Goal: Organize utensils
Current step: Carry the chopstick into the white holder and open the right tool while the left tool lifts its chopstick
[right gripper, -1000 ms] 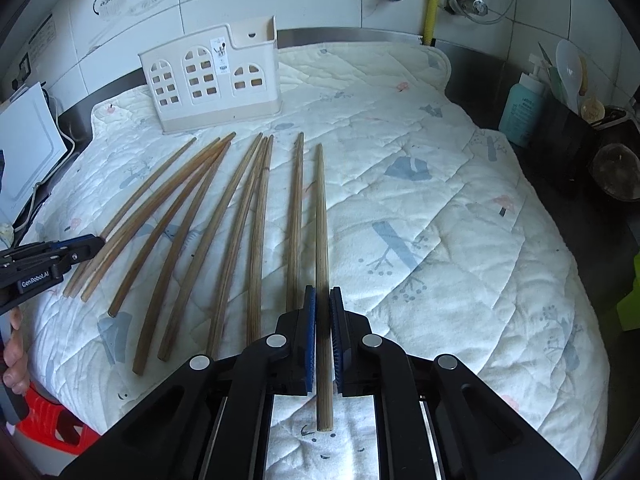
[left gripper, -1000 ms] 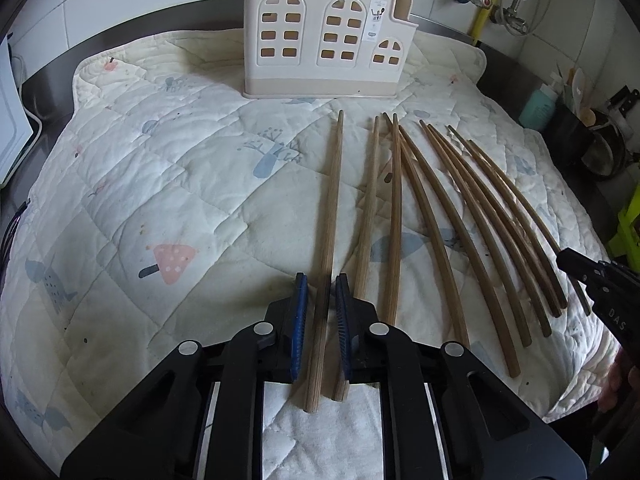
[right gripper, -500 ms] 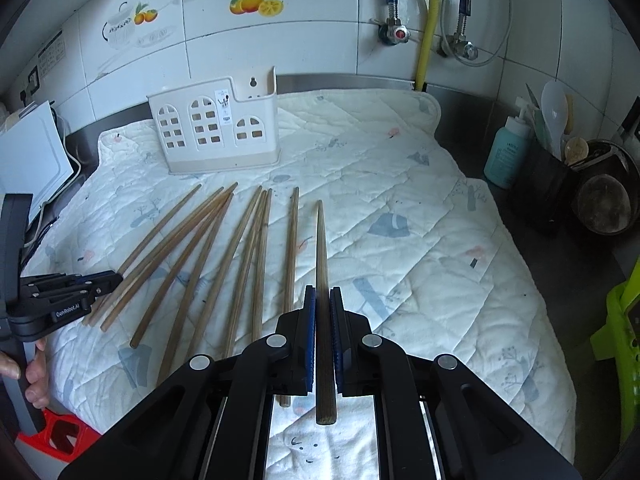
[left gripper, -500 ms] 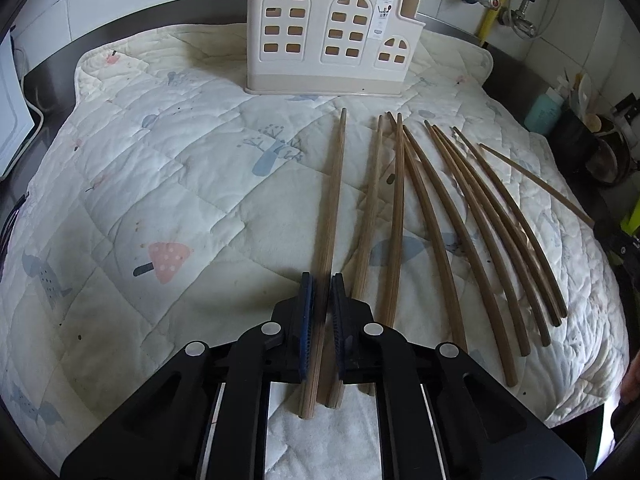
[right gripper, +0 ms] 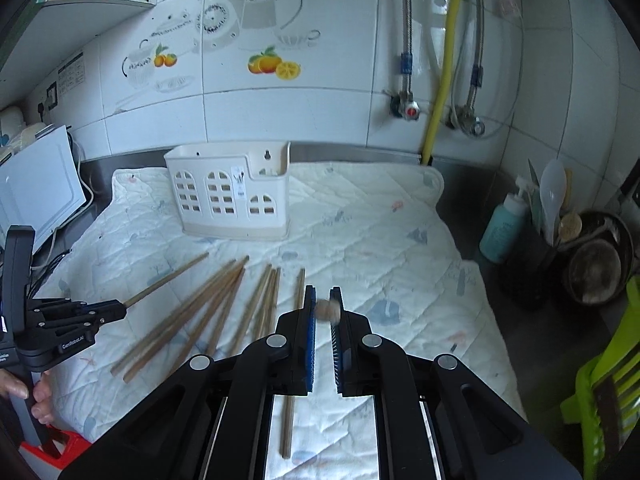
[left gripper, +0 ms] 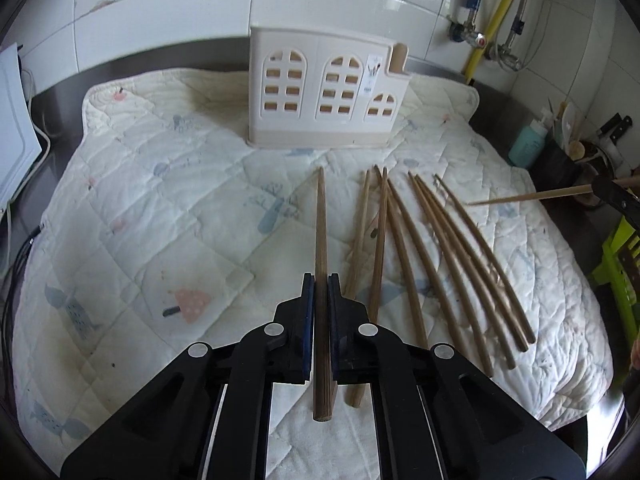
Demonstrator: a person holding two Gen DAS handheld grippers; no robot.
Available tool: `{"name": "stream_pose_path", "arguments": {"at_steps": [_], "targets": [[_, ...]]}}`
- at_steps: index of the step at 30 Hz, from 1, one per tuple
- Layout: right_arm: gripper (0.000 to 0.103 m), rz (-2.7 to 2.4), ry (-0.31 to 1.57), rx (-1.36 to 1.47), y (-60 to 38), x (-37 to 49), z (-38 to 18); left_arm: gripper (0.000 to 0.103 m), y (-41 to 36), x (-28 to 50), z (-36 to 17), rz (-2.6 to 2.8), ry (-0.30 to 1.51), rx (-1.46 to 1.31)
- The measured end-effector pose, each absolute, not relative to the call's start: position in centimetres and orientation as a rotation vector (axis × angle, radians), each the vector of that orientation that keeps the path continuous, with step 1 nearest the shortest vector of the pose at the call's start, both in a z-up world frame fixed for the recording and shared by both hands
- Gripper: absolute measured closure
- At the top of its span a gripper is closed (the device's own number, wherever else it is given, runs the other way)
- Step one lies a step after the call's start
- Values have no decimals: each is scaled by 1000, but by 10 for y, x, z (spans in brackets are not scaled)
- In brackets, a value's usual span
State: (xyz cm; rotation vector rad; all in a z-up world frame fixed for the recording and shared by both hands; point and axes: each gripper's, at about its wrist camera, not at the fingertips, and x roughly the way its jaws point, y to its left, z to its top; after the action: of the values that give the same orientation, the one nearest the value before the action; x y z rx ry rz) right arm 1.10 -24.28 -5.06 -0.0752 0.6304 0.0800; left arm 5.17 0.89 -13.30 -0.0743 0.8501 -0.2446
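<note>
Here, one chopstick (left gripper: 321,264) clamped between left fingers (left gripper: 307,312), another's end (right gripper: 328,309) pinched between right fingers (right gripper: 310,344).

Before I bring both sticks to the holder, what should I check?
1. Left tongs shut on the left chopstick, which lies straight along the fingers: ok.
2. Right tongs hold the right chopstick: ok, but only at the fingertips; how firmly, cannot tell.
3. Right chopstick lifted off the quilt: ok.
4. The two held sticks are apart: ok.
5. Holder upright, top open: ok.
6. Way to the holder: ok; the loose chopsticks lie flat, and nothing stands between.
</note>
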Motion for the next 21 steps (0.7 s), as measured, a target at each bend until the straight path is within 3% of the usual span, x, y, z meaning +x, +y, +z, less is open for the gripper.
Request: {"name": "stream_pose_path", "arguments": {"at_steps": [12, 21], "targets": [[96, 161, 608, -76, -238, 43, -17, 98, 22, 64, -94, -255, 737, -95], [96, 230, 542, -64, -230, 83, 41, 98, 29, 84, -65, -275, 719, -72]]}}
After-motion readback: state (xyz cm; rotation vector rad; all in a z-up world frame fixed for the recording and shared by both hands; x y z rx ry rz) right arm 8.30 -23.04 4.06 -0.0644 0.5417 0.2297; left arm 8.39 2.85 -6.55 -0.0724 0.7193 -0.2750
